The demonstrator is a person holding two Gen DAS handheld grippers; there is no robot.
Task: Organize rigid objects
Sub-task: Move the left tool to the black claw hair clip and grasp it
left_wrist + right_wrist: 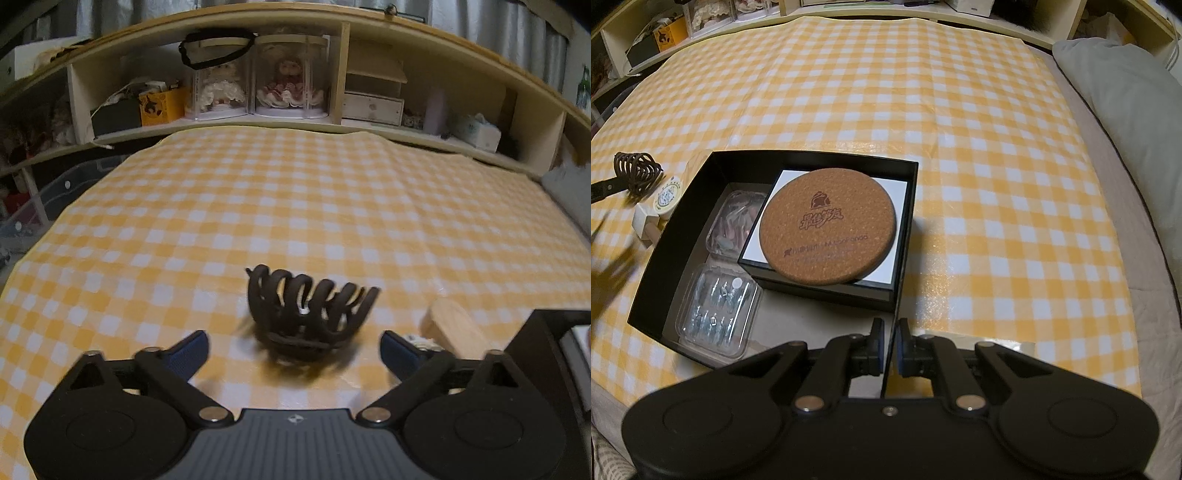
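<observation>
Box (pixel 905 192) partly filled: cork coaster (pixel 829 225), 2 plastic packs inside. Hair claw (pixel 306 314) outside at 9 o'clock, between spread left gripper (pixel 293 349) fingers, untouched. Right gripper (pixel 892 345) fingers pinching box wall.

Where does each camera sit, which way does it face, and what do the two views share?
Left wrist: behind the open left gripper, facing a brown hair claw on the checked cloth, shelves beyond.
Right wrist: behind the right gripper, shut on the black box wall, looking down at the cork coaster inside.
Shared: hair claw, cloth, box, shelves.
</observation>
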